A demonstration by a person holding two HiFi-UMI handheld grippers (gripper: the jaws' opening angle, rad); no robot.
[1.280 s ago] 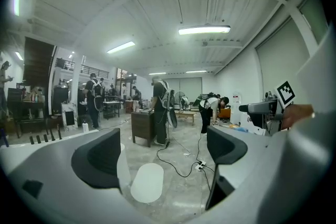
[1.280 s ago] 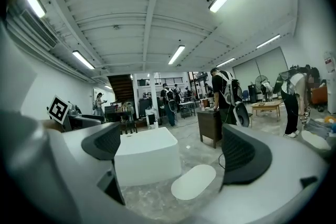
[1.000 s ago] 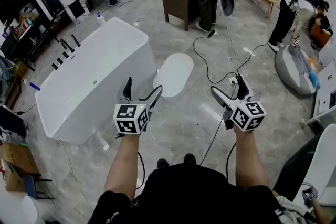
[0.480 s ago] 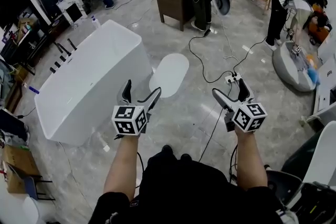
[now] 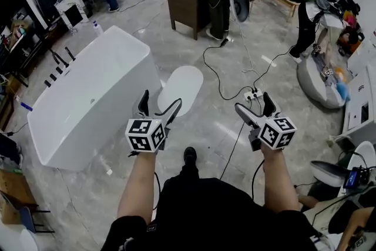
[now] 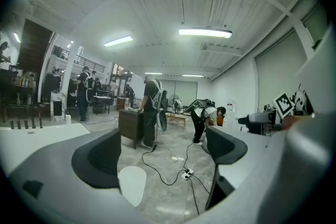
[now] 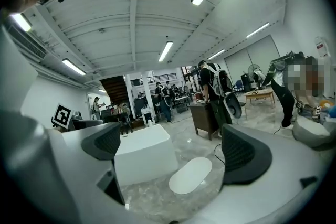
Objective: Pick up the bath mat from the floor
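The person is walking toward the bath mat (image 5: 180,90). Compared with a second ago, the mat is sitting closer to the two grippers in the head view, and one shoe (image 5: 190,156) is now stepping out in front. That likely means the walk up to the mat is nearly over, but the picking up is not starting yet.

The white, oval mat is lying flat on the grey floor (image 5: 205,132). It is just ahead of the left gripper (image 5: 160,104) and ahead and to the left of the right gripper (image 5: 254,106). Nothing is touching it. The white bathtub (image 5: 88,97) is sitting just to the left of it. A black cable and a white power strip (image 5: 252,93) are lying ahead of the right fingers, away from the mat.

The mat's long way is pointing away from the person and leaning a little to the right. Its near round end is the end closest to the left fingers.

Both grippers are being held up in the air. The left fingers (image 6: 100,157) are spread wide with only floor between them. The right fingers (image 7: 244,155) are spread wide too and are holding nothing.
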